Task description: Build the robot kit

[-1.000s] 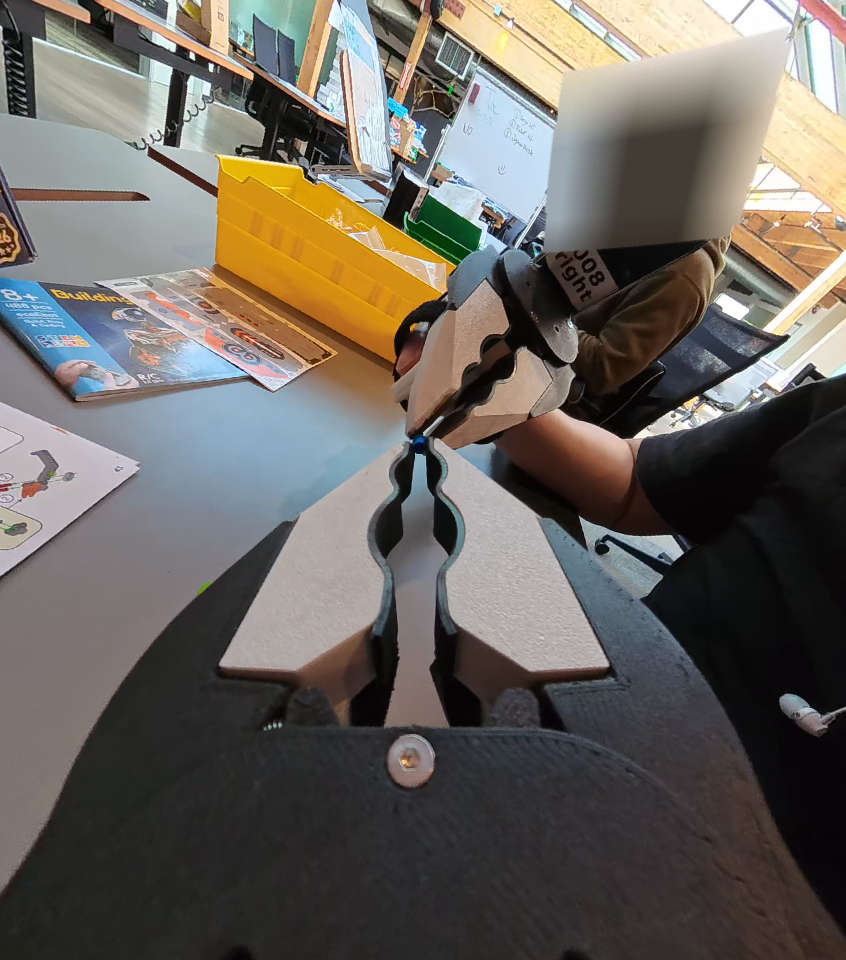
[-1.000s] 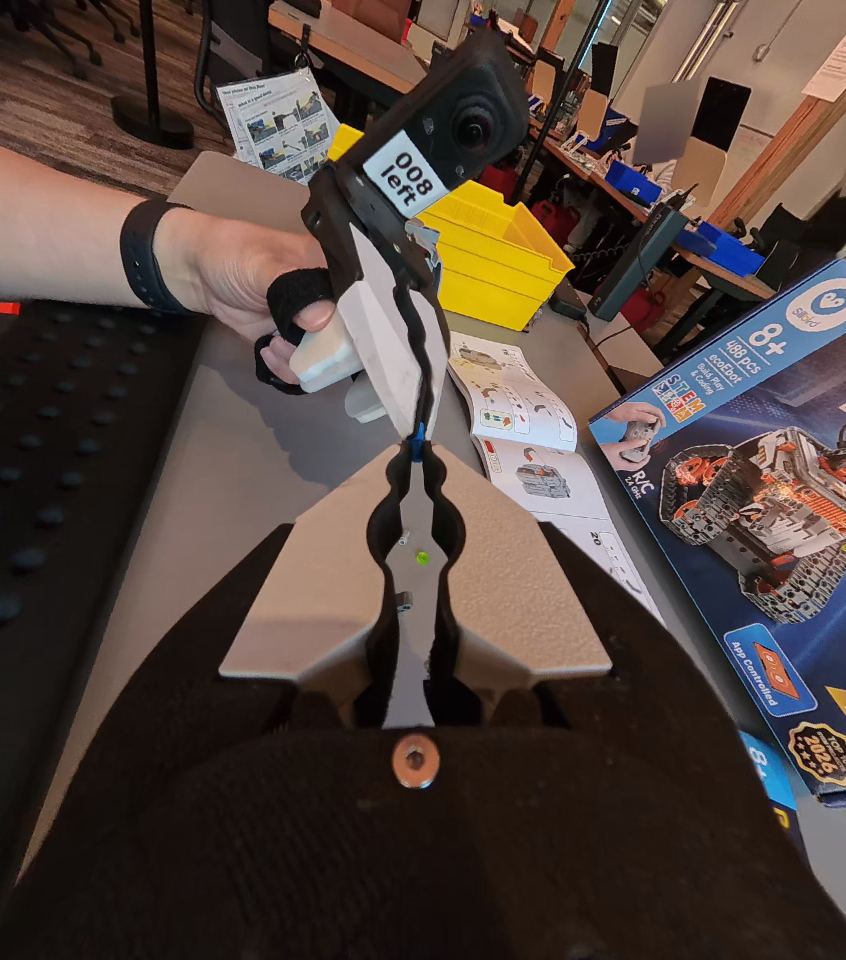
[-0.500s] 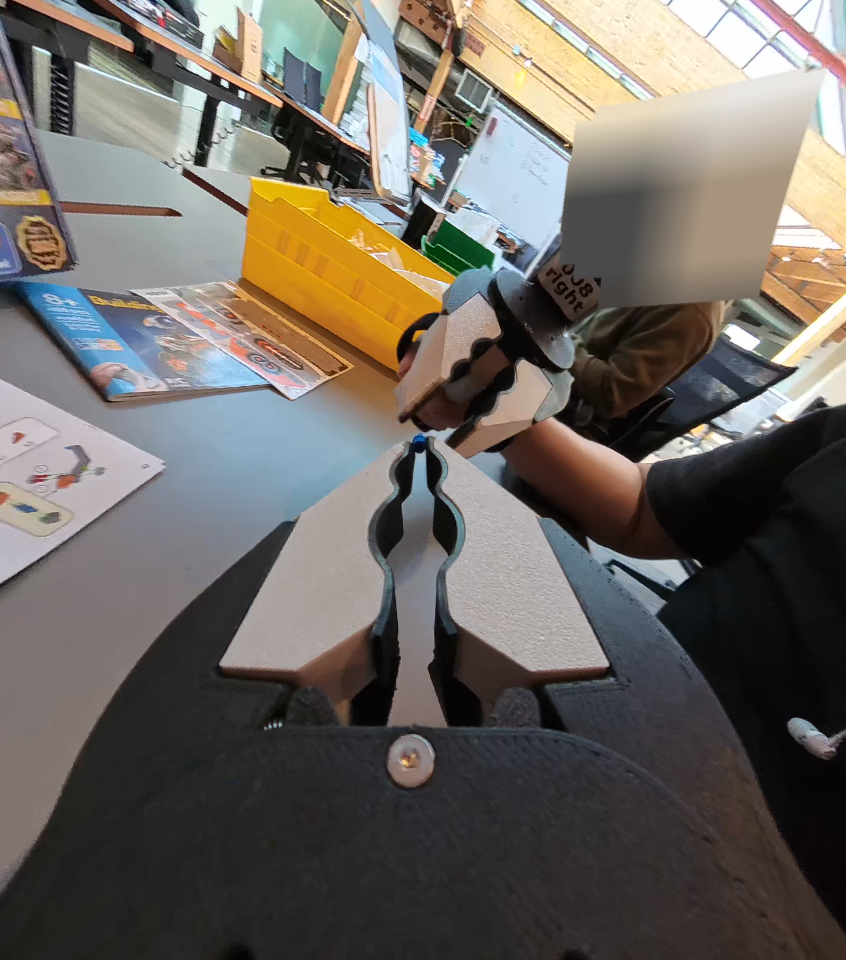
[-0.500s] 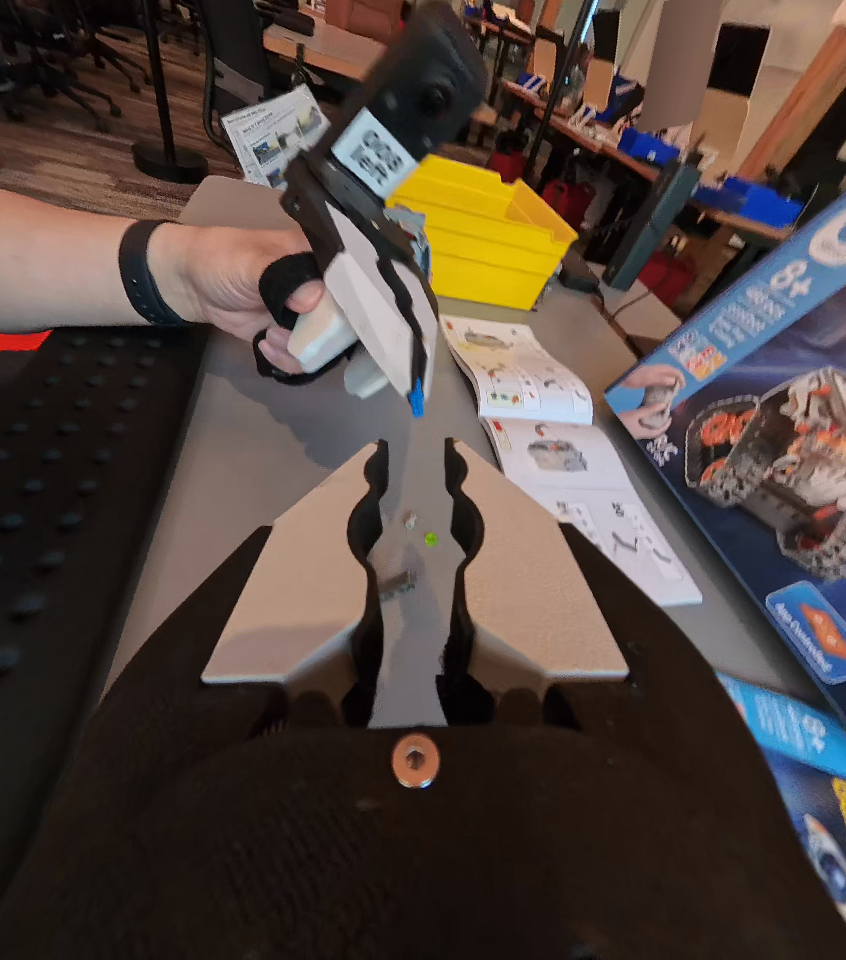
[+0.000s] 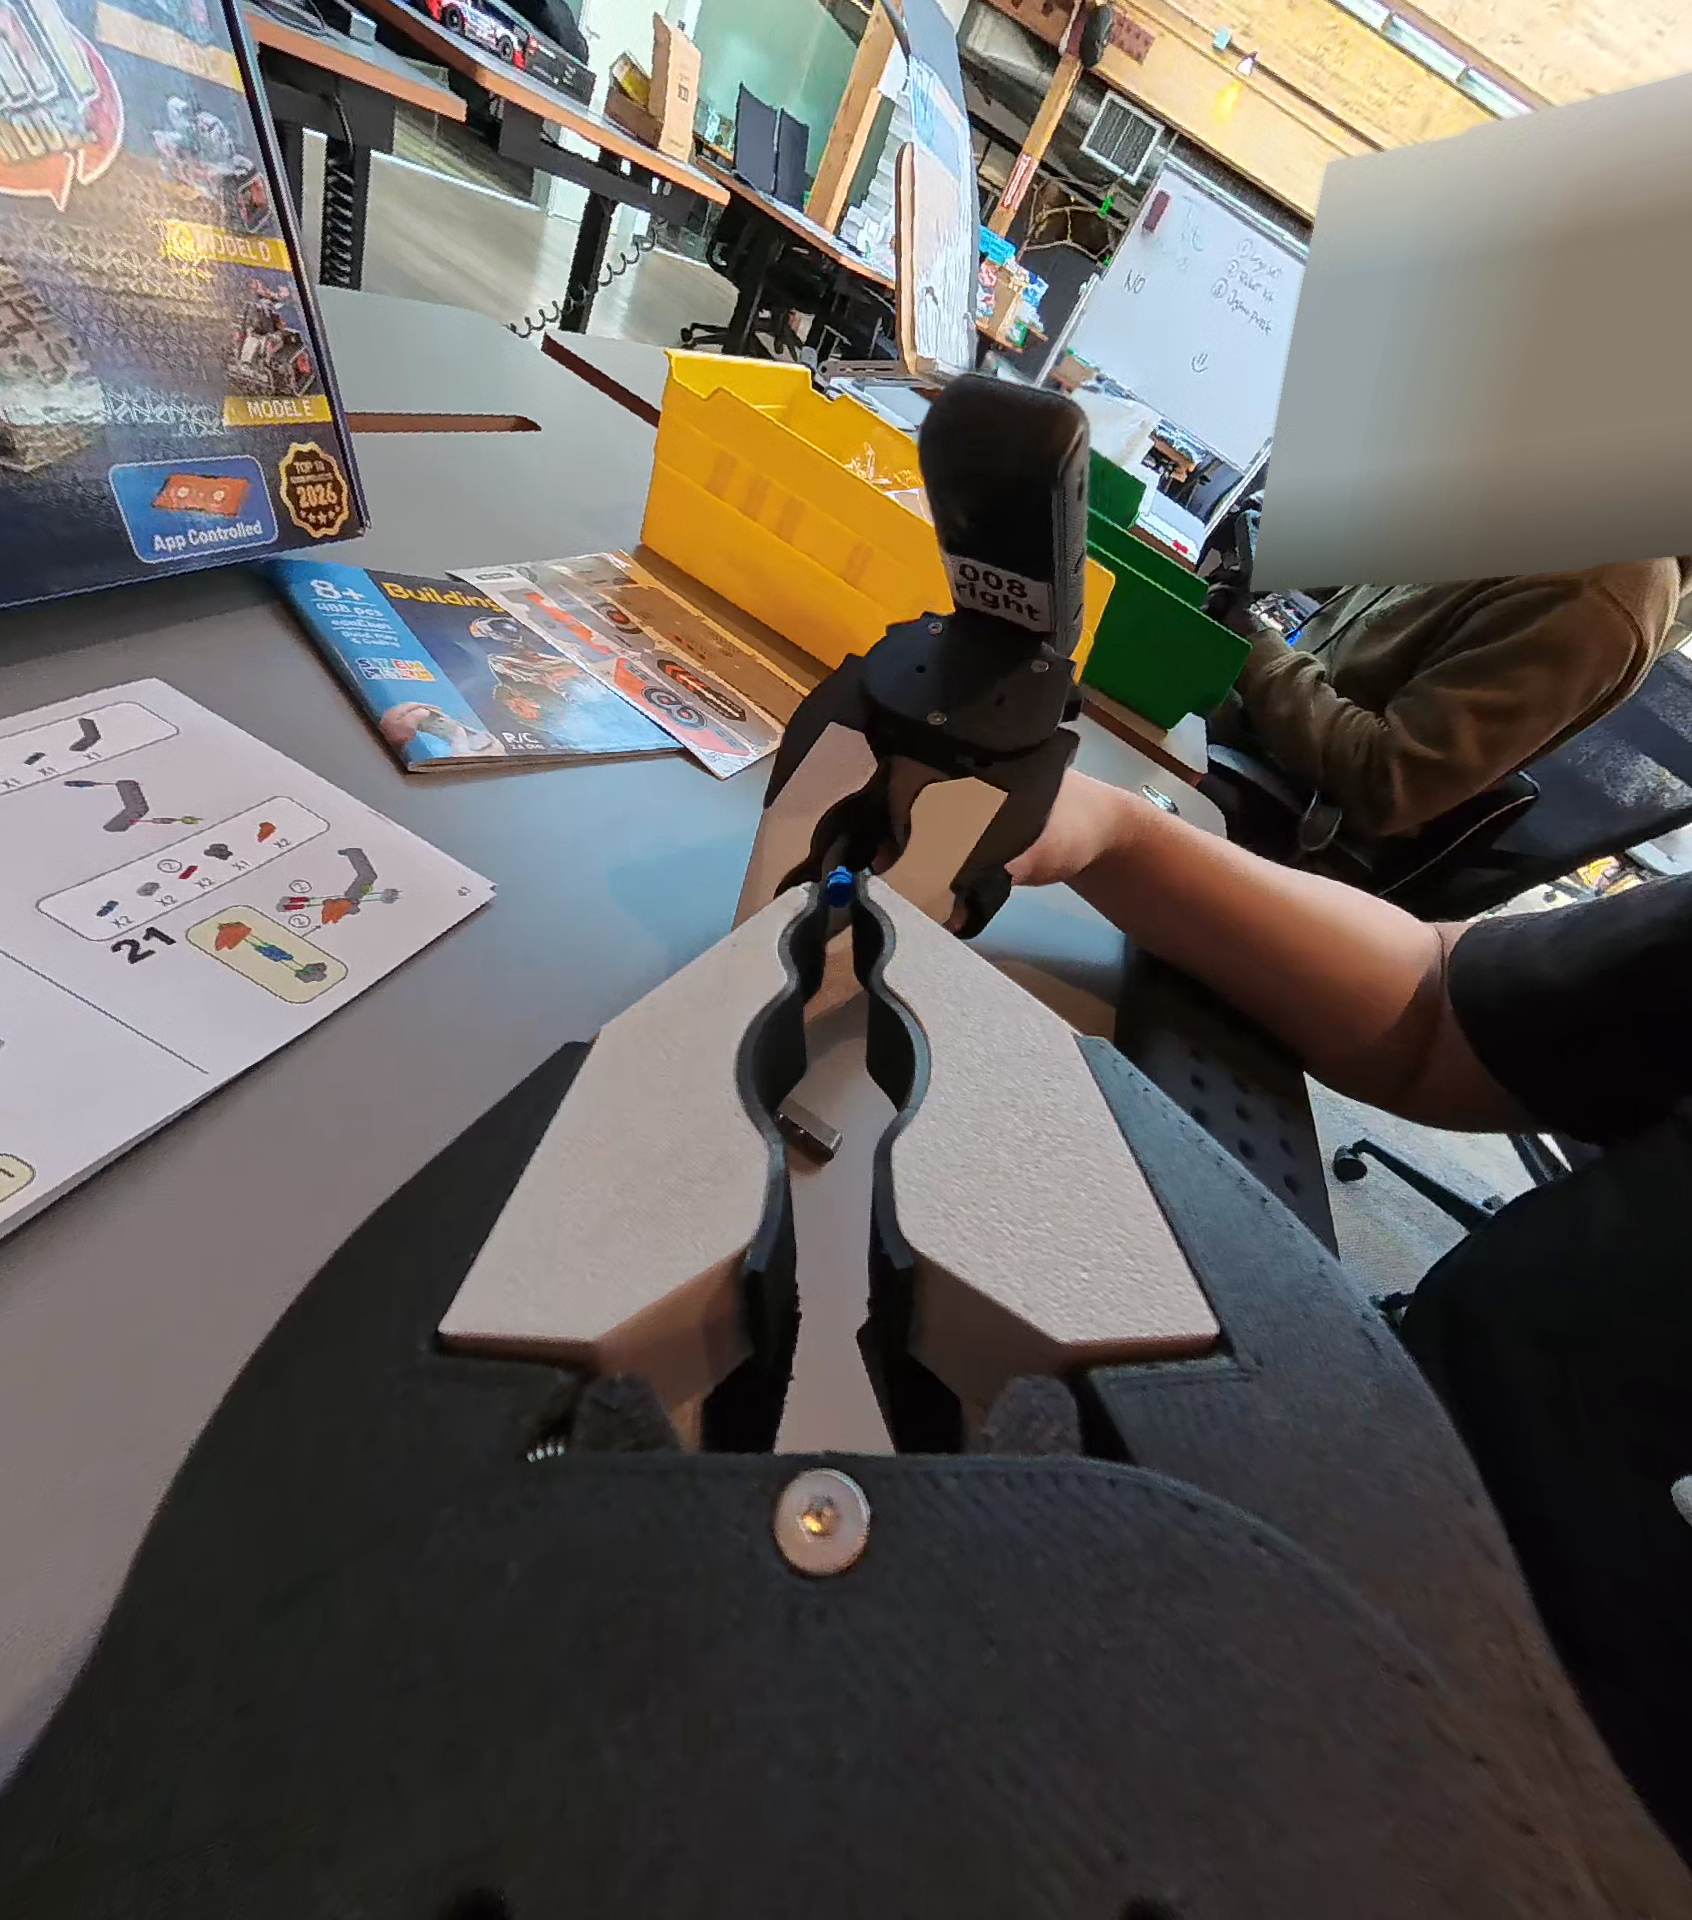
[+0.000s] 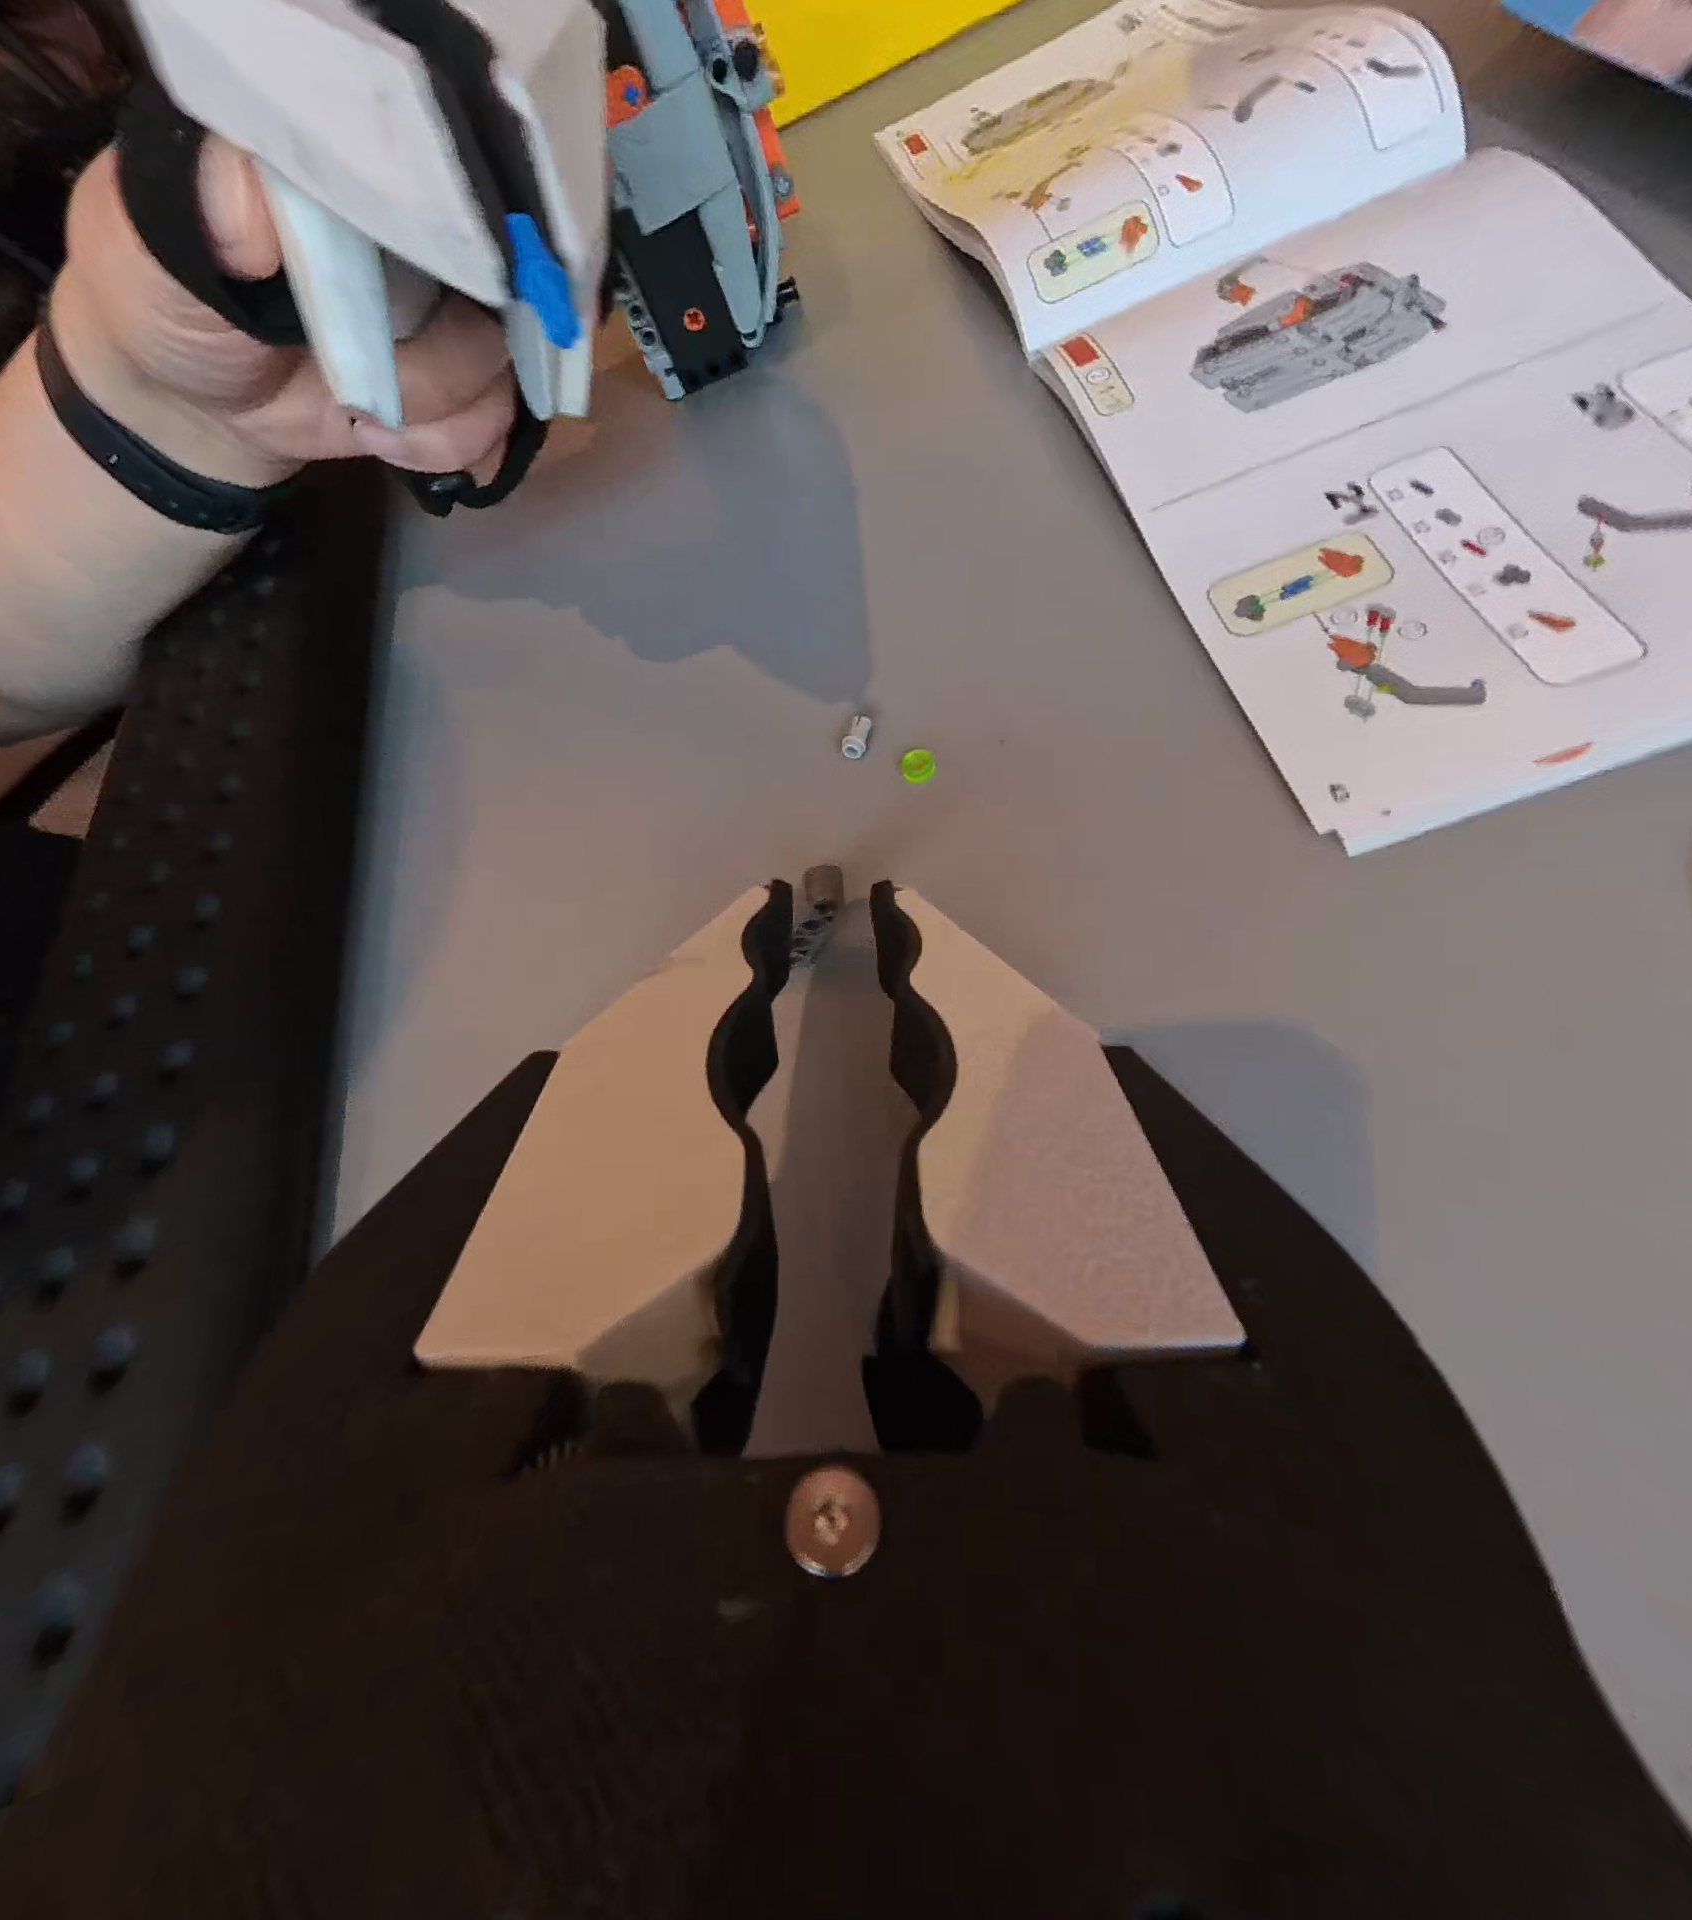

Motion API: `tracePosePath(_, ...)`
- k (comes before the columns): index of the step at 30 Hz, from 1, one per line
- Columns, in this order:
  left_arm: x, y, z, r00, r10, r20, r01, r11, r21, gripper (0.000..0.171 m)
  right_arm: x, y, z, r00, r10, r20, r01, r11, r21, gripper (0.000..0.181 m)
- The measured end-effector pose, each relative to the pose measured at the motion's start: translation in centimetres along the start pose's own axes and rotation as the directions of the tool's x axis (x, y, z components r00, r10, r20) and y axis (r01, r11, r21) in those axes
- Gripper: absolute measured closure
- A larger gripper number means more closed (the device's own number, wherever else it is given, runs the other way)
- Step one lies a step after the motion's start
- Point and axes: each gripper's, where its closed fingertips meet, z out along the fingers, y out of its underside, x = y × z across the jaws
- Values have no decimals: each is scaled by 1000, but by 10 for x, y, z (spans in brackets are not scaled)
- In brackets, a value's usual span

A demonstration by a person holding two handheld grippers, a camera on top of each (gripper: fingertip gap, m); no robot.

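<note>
Pinching a small blue peg [image 5: 836, 891] right at its tips, the left gripper [image 5: 836, 902] sits nearly closed and lifted off the grey counter [image 5: 613, 894]. Below it, seen through the gap between its fingers, a short dark grey beam [image 5: 810, 1130] lies on the counter. Over on the other side, the right gripper [image 6: 826, 891] is down low with its jaws parted, empty, and that same grey beam [image 6: 818, 914] sits between its tips; whether a fingertip touches it, I cannot tell. Just beyond lie a tiny pale grey pin [image 6: 856, 736] and a round green stud [image 6: 918, 767], close together. Farther out stands a grey, black and orange model [image 6: 702, 208], with an open instruction booklet [image 6: 1393, 416] to the right. A yellow bin [image 5: 821, 530] and a boxed kit [image 5: 94, 291] sit farther back.
</note>
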Motion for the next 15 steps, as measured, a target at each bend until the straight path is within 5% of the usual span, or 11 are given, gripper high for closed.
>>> tracePosePath(6,-3,0,-1,1000,-30,3,30,1000,5,170,2,3,3,941,324,100,-327,945,13,160)
tracePosePath(15,-12,4,-2,997,-82,8,82,997,-3,170,0,6,4,929,346,133,-350,937,2,175)
